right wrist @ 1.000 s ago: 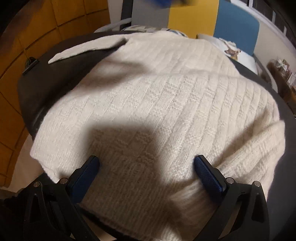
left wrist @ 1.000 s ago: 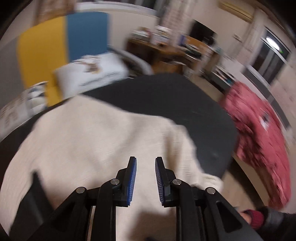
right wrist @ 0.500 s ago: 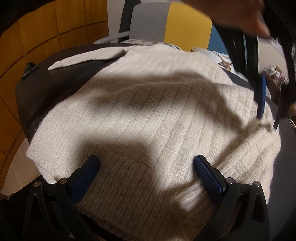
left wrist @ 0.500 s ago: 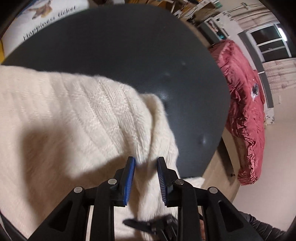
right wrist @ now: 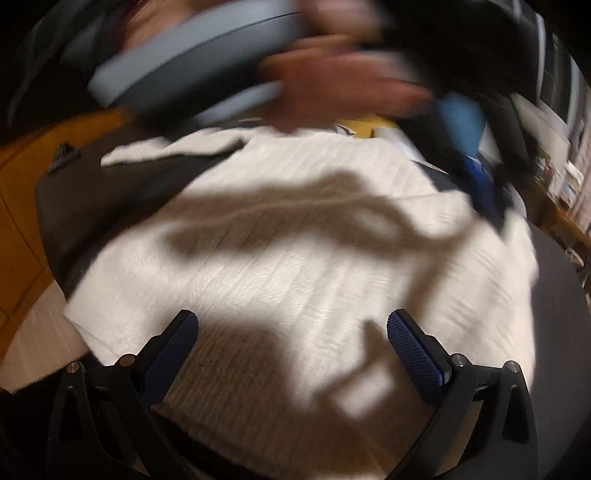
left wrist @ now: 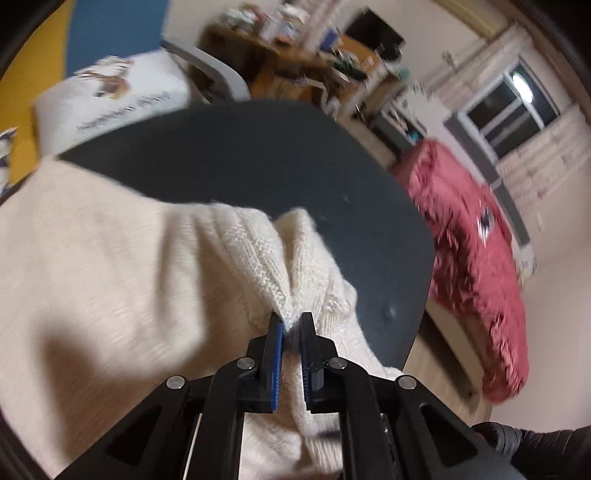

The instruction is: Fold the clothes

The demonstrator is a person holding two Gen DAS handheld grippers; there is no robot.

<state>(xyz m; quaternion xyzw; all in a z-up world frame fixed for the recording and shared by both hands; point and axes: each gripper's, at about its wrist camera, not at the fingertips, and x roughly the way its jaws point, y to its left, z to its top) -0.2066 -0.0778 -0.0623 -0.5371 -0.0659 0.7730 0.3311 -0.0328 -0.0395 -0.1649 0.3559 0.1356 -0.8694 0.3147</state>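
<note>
A cream knit sweater (left wrist: 122,280) is spread over a dark table (left wrist: 280,162), filling the left and lower centre of the left wrist view. A ridge of its knit is pinched between the blue pads (left wrist: 276,365) of the left gripper (left wrist: 291,326) at lower centre, the jaws drawn close together on the fabric, which rises in a fold from the pinch toward mid-frame. The bare tabletop is seen across the upper centre and right of that view. Beyond the table's right edge a red blanket (left wrist: 476,266) is draped, and a white pillow (left wrist: 114,99) with a printed picture lies at upper left, against a blue and yellow panel (left wrist: 110,29). A cluttered desk (left wrist: 295,62) is seen at top centre, blurred.

In the right wrist view the sweater (right wrist: 295,266) covers the middle of the frame, with shadows cast across it. The right gripper (right wrist: 291,332) is seen at the bottom, its blue pads (right wrist: 417,354) set wide apart, with nothing between them and the knit lying beneath. At upper right of that view the left gripper (right wrist: 491,206) is seen, blurred, at the sweater's far edge. A blurred hand (right wrist: 347,85) fills the top centre. The dark table (right wrist: 110,199) shows at left, with a sleeve (right wrist: 173,151) lying across it at upper left.
</note>
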